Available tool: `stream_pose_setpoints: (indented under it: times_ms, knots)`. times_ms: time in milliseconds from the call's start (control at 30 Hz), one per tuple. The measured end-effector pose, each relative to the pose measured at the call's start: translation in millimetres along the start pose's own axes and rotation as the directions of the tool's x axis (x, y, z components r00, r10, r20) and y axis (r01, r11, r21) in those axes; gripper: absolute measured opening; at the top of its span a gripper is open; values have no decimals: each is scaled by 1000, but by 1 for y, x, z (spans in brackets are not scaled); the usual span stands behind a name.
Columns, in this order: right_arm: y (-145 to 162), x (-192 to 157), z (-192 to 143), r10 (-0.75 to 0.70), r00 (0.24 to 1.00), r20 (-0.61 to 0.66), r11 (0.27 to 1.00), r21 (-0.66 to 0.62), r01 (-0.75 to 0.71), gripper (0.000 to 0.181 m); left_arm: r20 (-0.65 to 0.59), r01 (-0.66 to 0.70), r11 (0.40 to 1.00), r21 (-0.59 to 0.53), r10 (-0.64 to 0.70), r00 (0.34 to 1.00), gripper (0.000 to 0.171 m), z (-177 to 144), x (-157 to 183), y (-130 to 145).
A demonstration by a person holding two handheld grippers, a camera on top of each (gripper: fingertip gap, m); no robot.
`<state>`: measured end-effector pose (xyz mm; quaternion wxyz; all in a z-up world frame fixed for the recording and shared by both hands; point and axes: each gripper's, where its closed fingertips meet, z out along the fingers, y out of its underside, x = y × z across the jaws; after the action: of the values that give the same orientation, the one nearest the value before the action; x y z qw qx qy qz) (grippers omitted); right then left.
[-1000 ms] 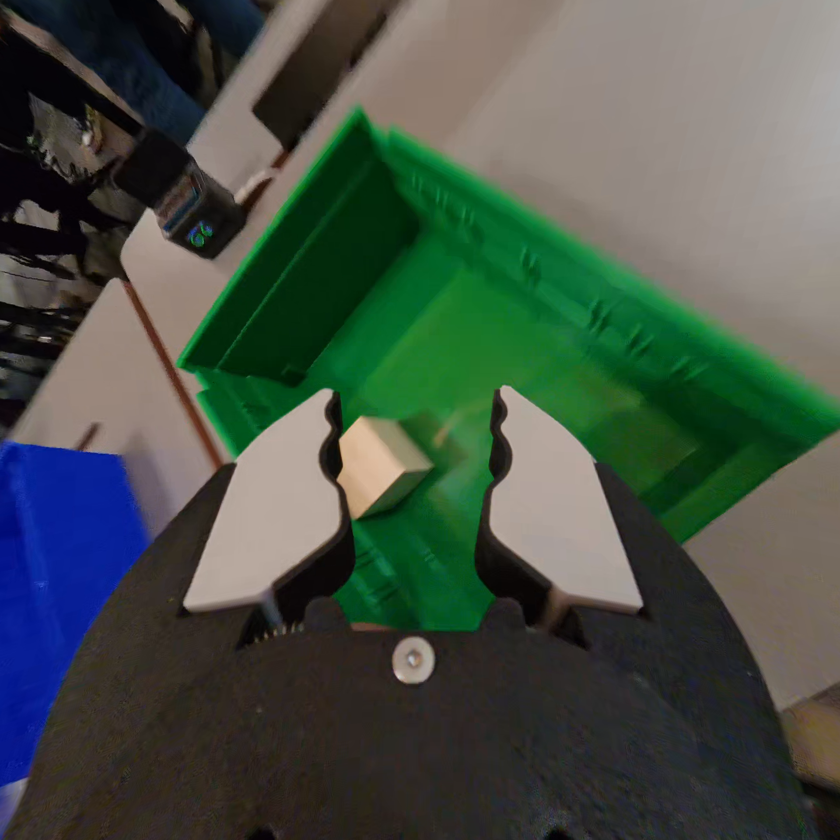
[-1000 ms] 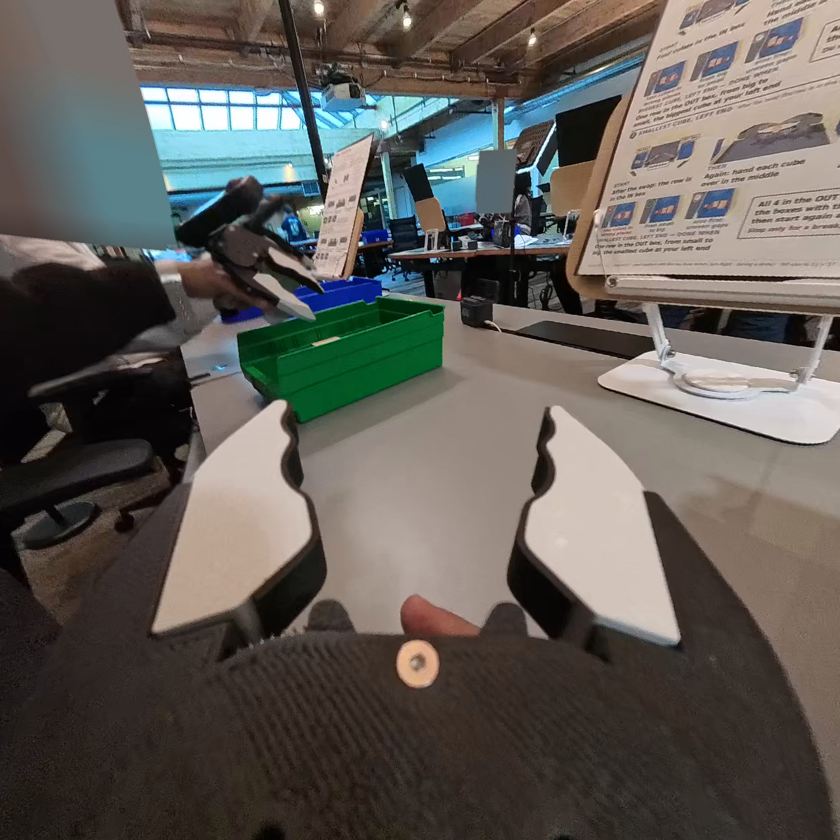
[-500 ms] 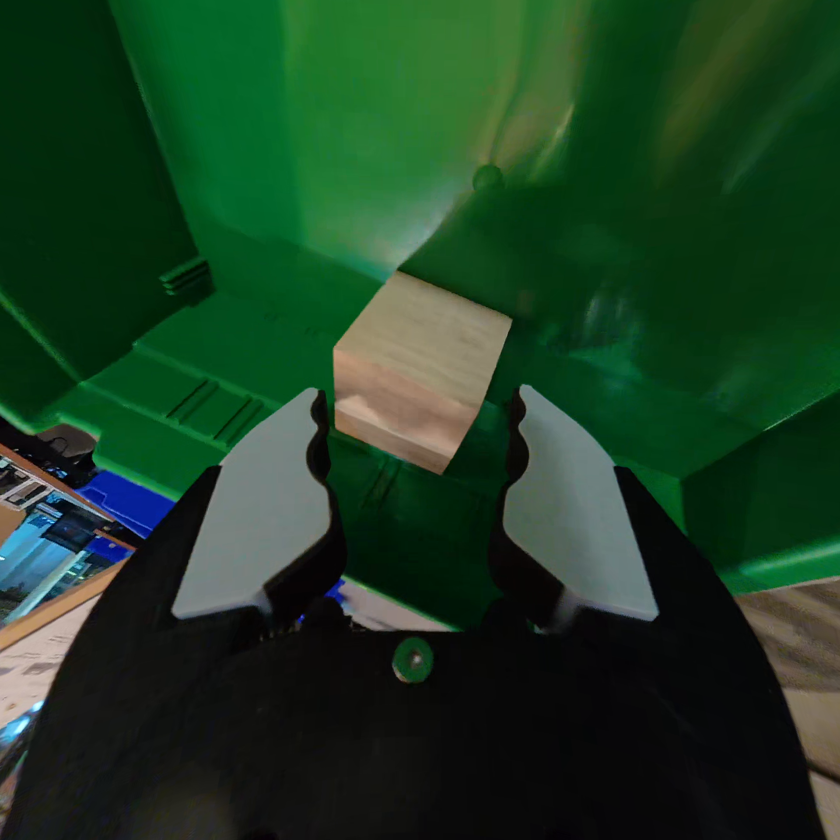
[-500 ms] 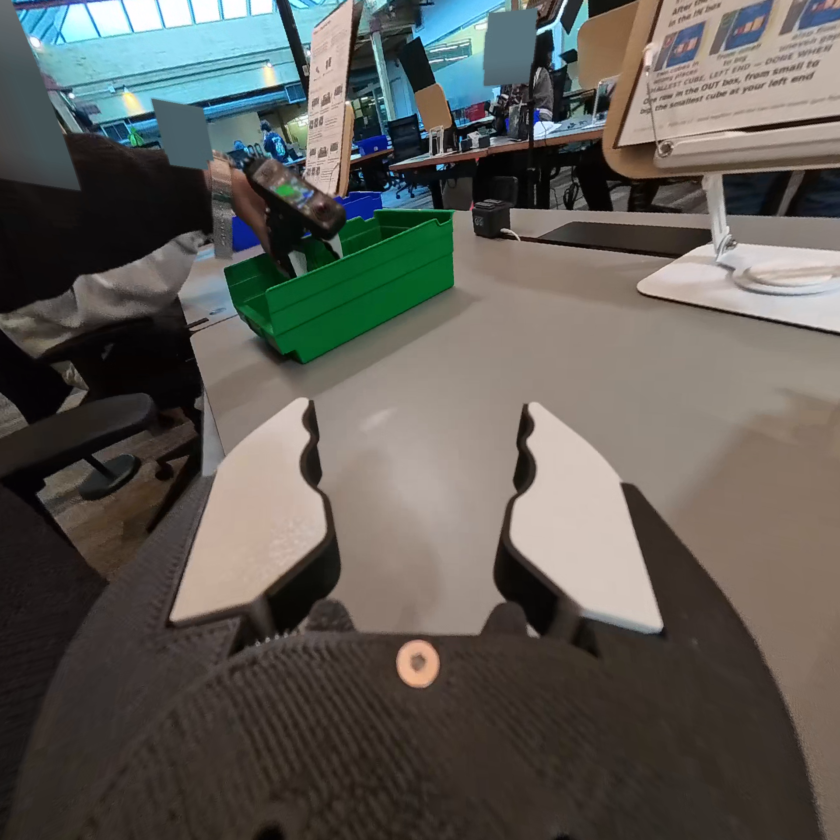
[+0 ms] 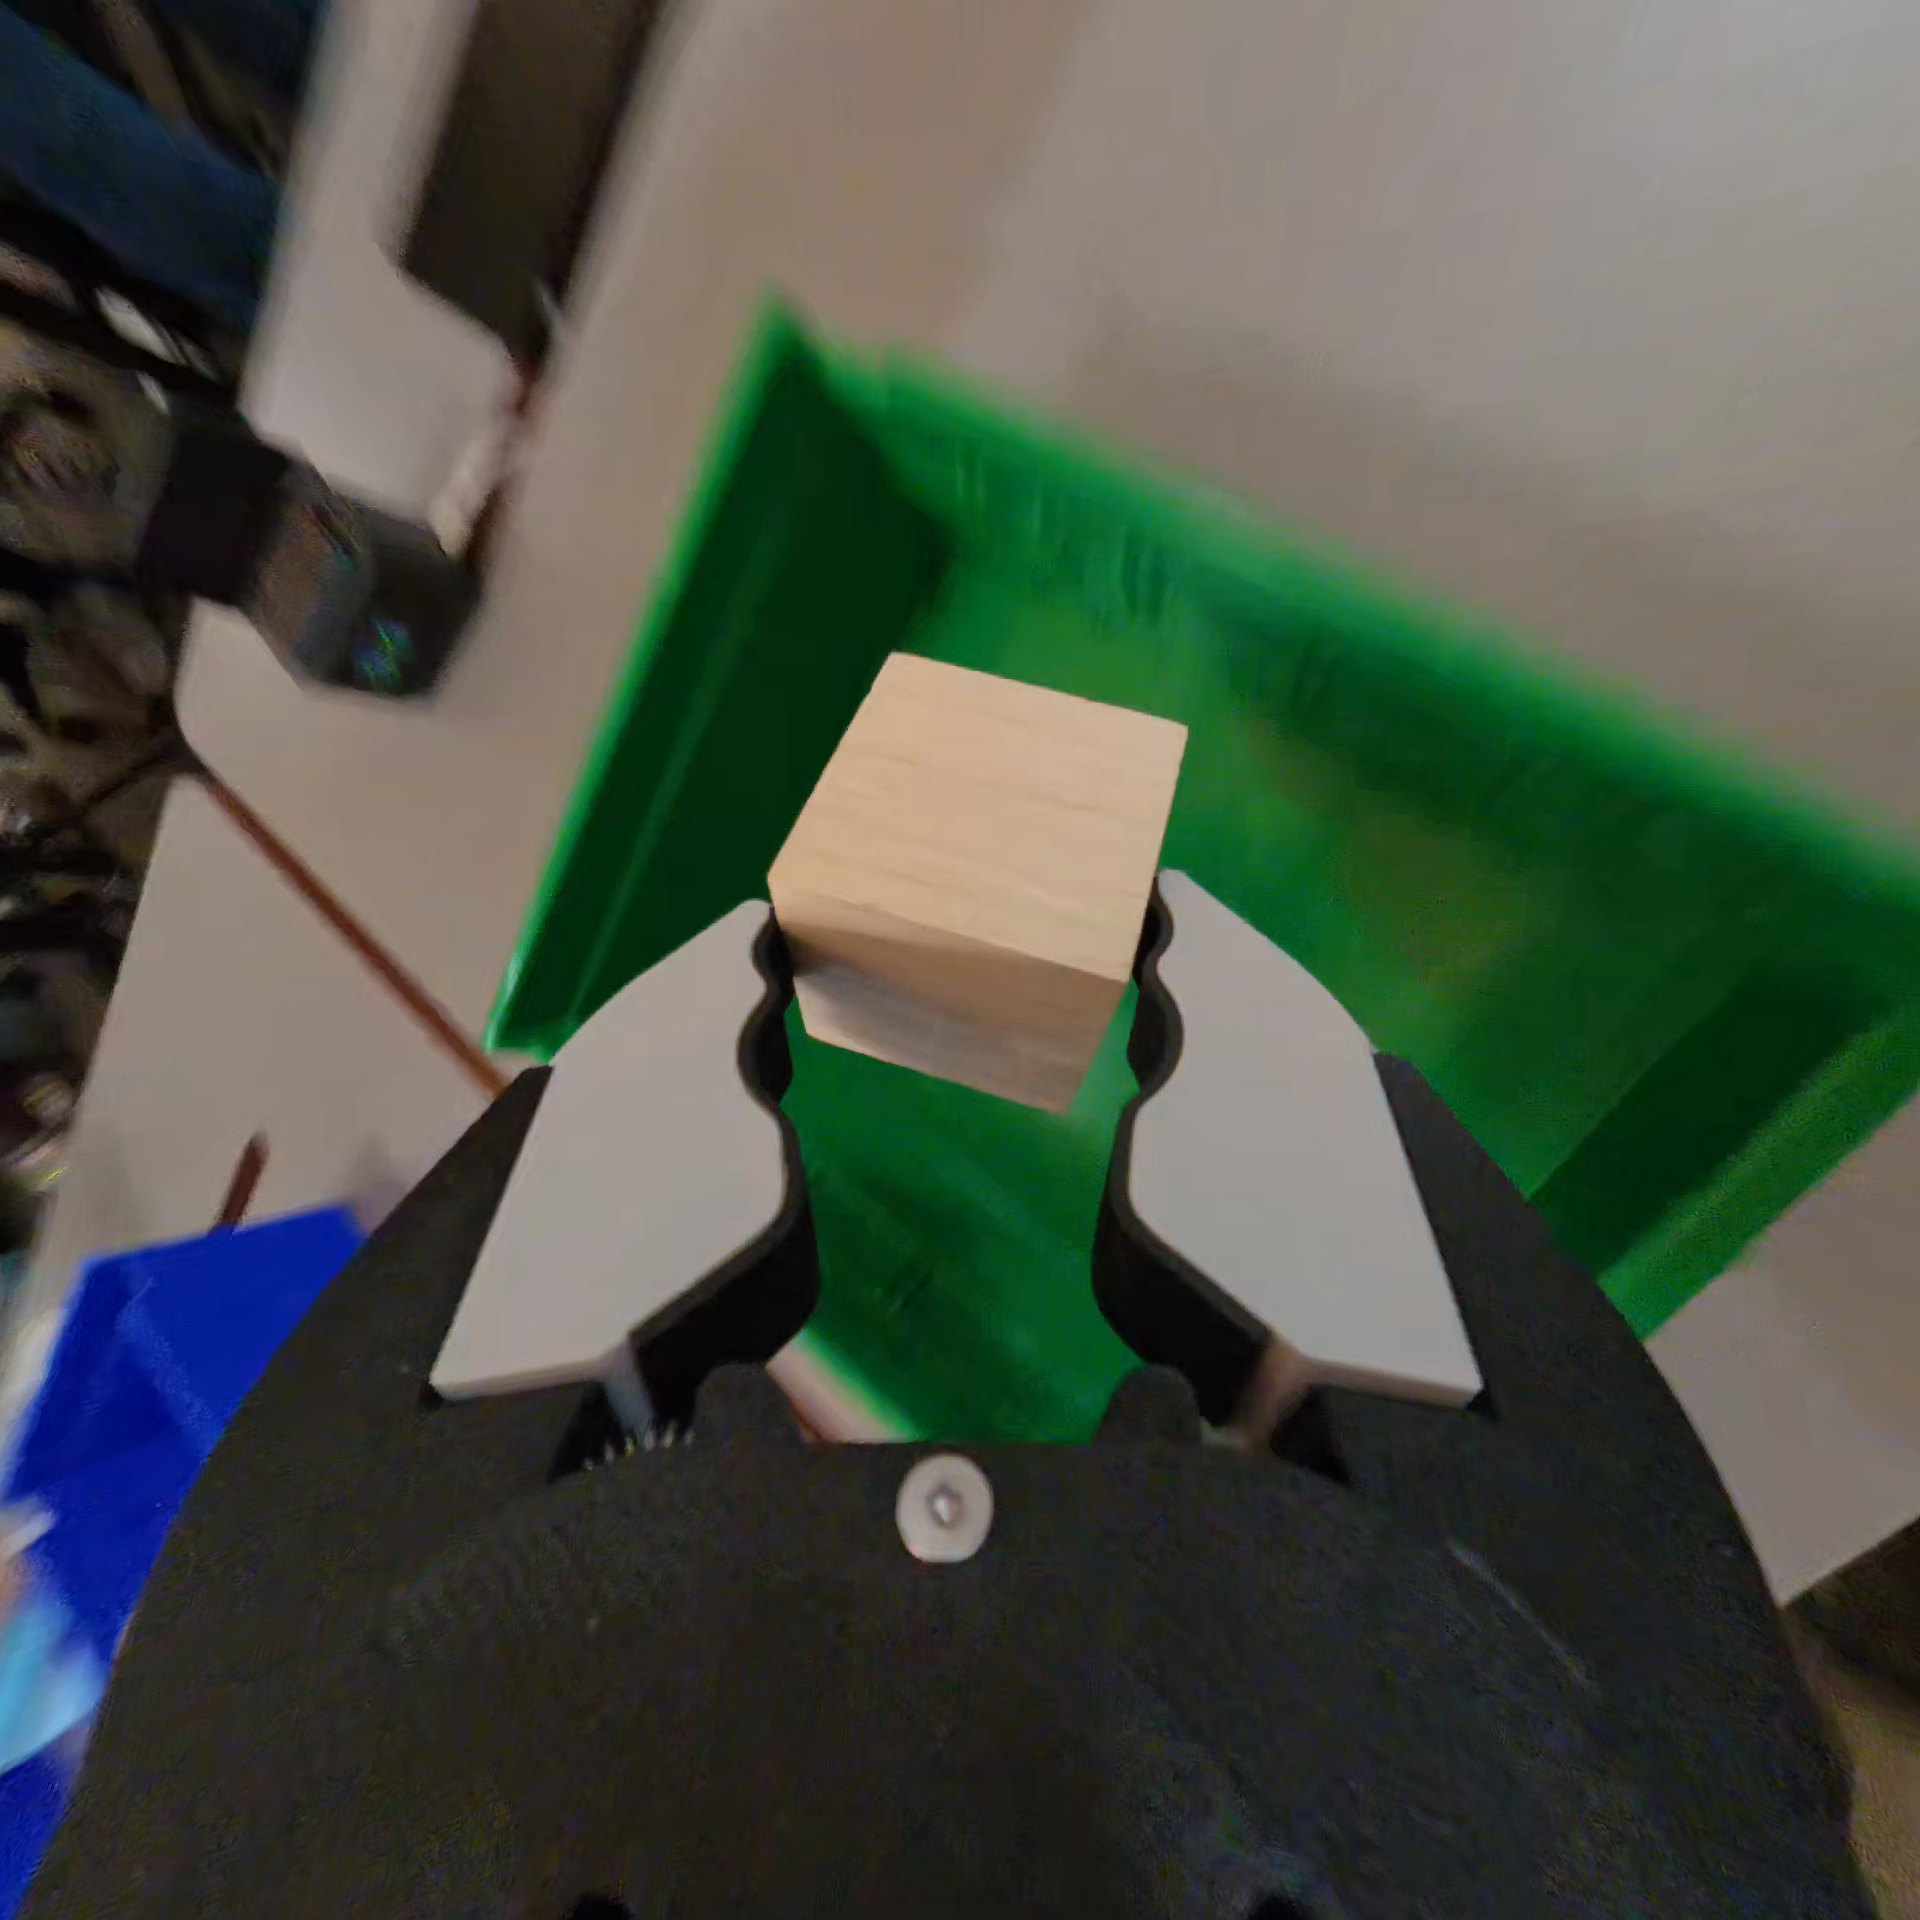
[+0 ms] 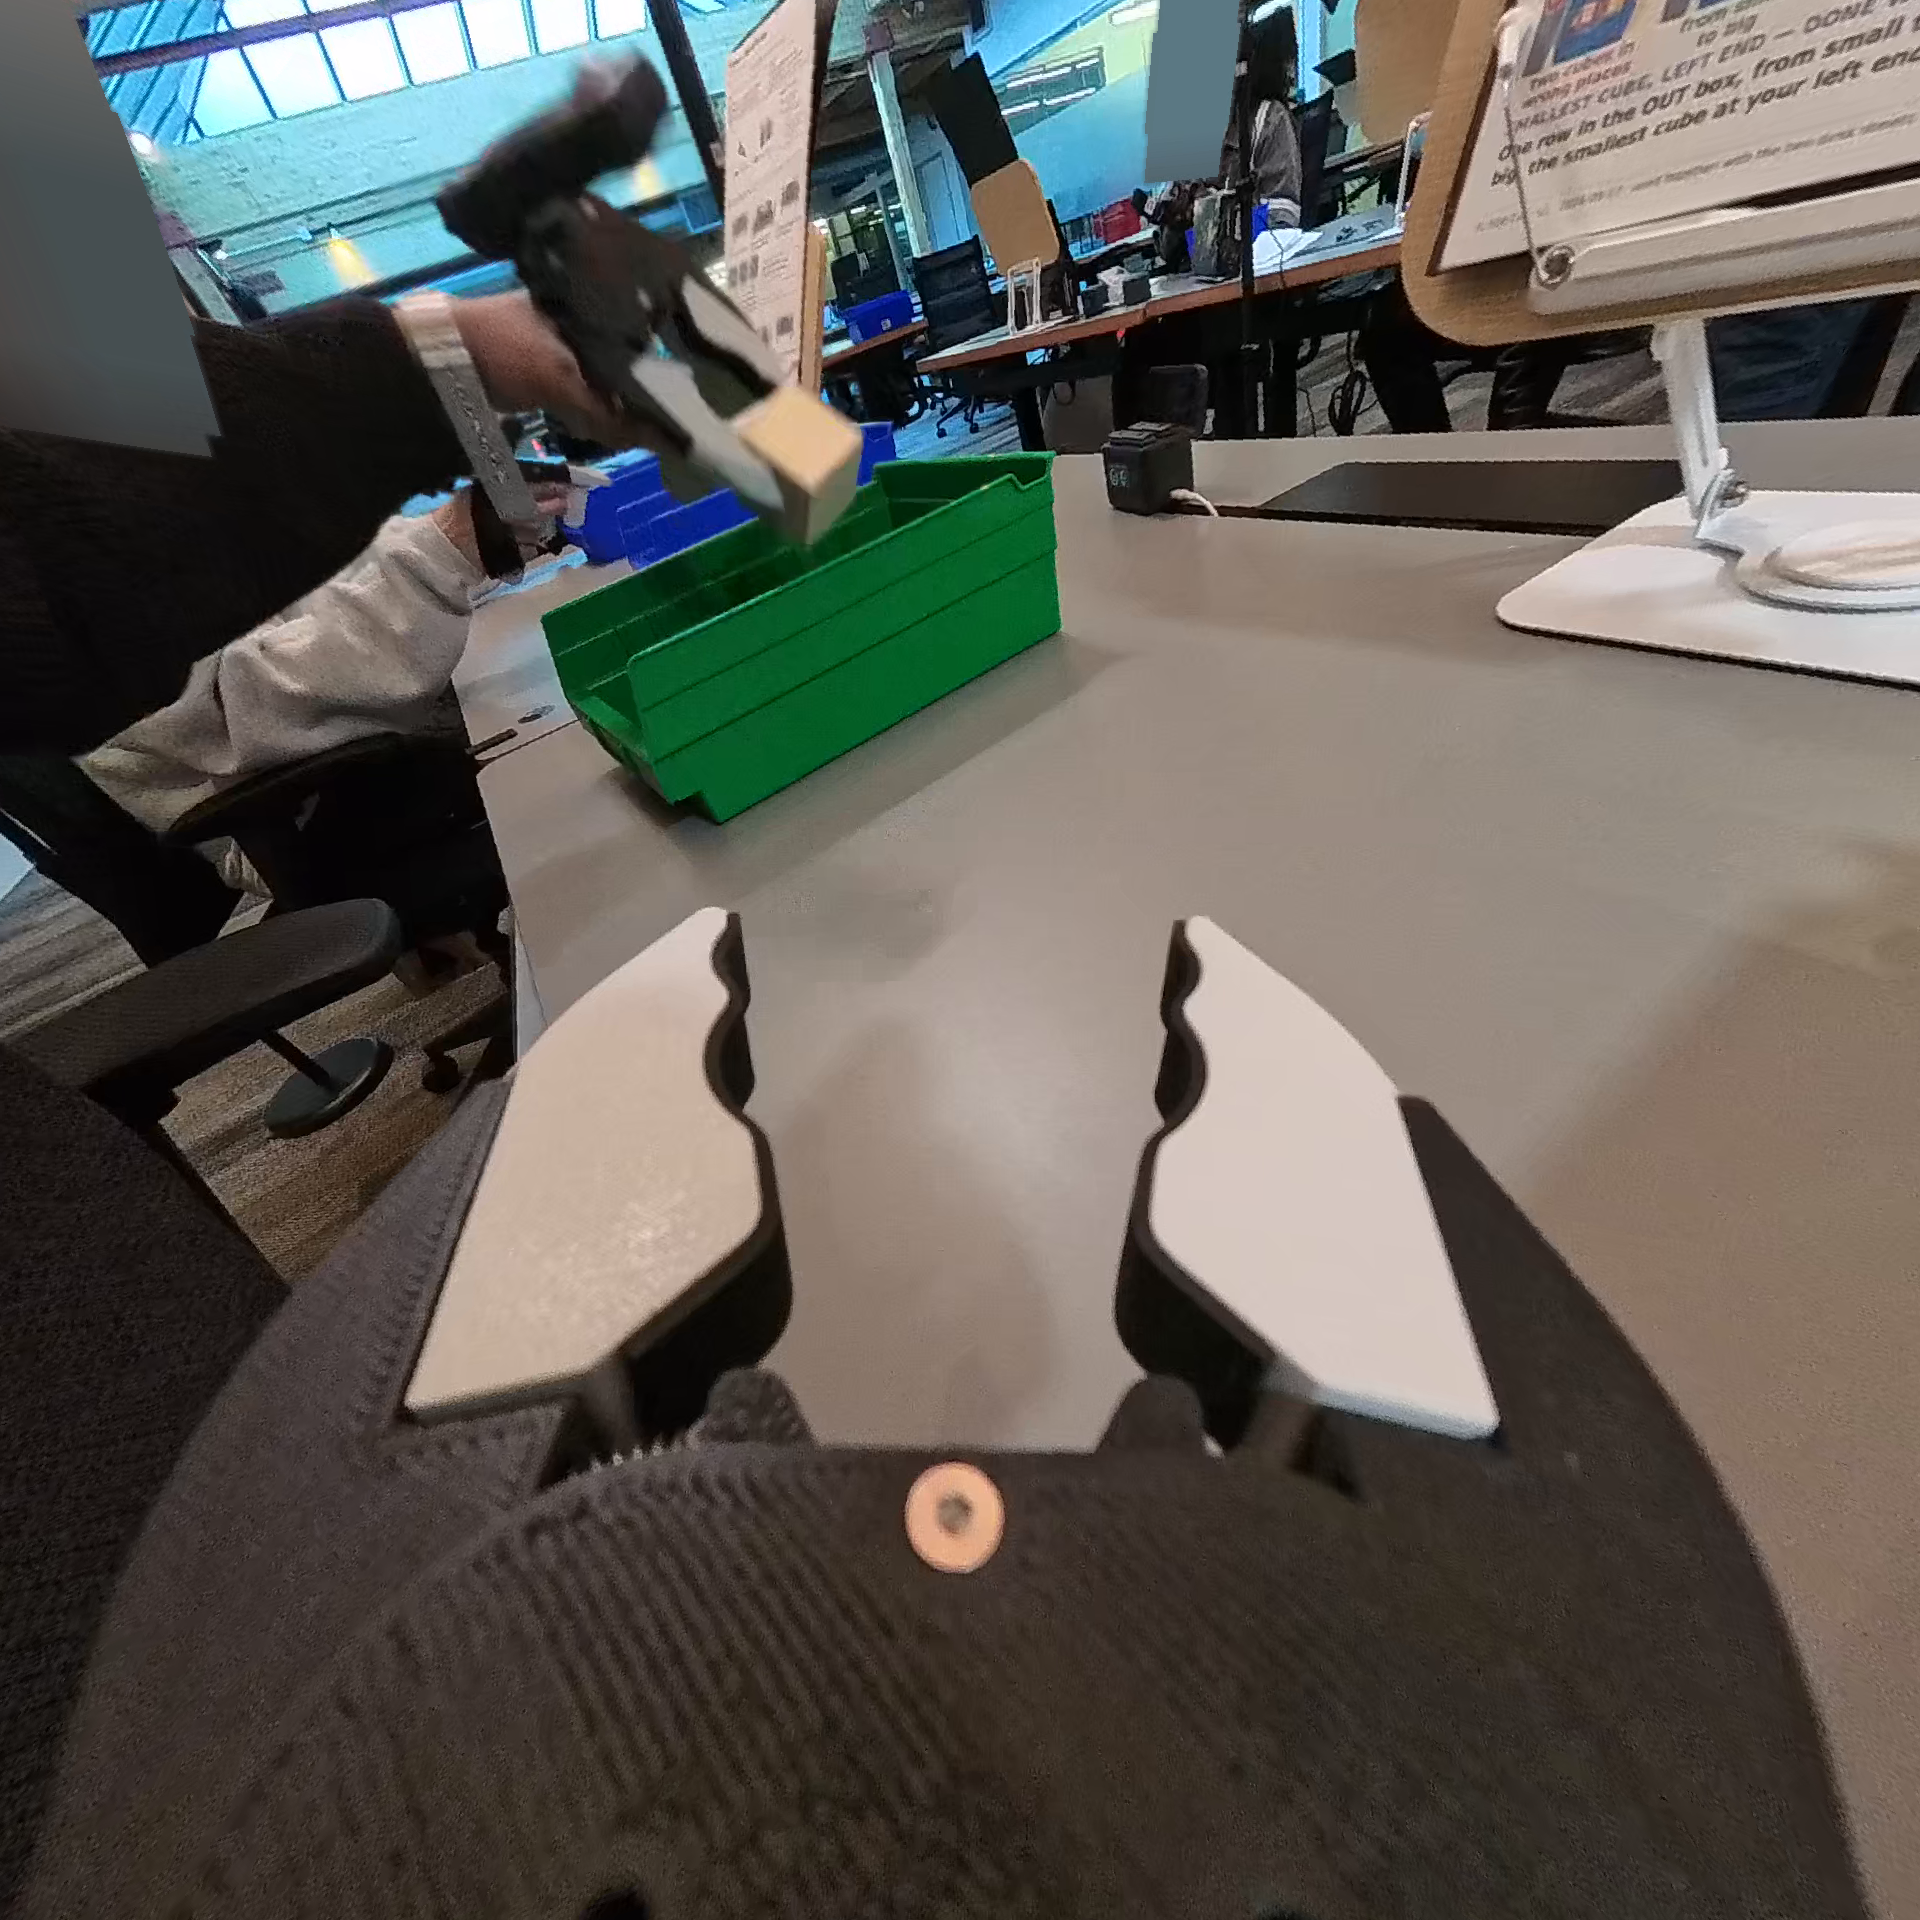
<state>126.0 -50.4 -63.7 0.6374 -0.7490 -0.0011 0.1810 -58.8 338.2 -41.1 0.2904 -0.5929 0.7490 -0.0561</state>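
Observation:
My left gripper (image 5: 961,940) is shut on a pale wooden cube (image 5: 971,868) and holds it in the air above the green bin (image 5: 1455,831). In the right wrist view the same cube (image 6: 800,473) hangs over the green bin (image 6: 831,644), gripped by the left gripper (image 6: 727,436) in a person's hand. My right gripper (image 6: 956,997) is open and empty, low over the grey table (image 6: 1351,831), well to the right of the bin.
A blue bin (image 5: 135,1455) lies left of the green one. A small black device (image 6: 1143,468) with a cable sits behind the green bin. A white stand (image 6: 1766,561) holding an instruction board is at the far right. An office chair (image 6: 208,997) stands off the table's left edge.
My left gripper went down into the green bin, closed on the wooden cube, and has lifted it out above the bin. My right gripper has stayed open over the table.

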Motion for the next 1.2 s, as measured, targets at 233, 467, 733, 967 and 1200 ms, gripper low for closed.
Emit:
stream_pose_setpoints:
  times_ms: [233, 467, 733, 967, 1200]
  knots:
    - [-7, -10, -2, -45, 999, 24, 999, 24, 45, 75, -335, 381, 756, 532, -226, 915, 65, -99, 94, -153]
    - [-19, -26, -6, -88, 995, 51, 994, 66, 84, 77, -634, 554, 692, 463, -179, 753, 65, -61, 246, -198]
    - [3, -31, 0, 46, 981, 191, 999, -23, -42, 72, -755, 561, 738, 376, -108, 647, 65, -2, 327, -195]
    - [27, -41, 15, 2, 972, 235, 995, -101, 22, 68, -837, 597, 742, 305, -90, 540, 66, 13, 347, -186]
    - [46, -42, 24, 22, 970, 240, 985, -171, 20, 67, -882, 606, 752, 260, -71, 466, 66, 17, 358, -182]
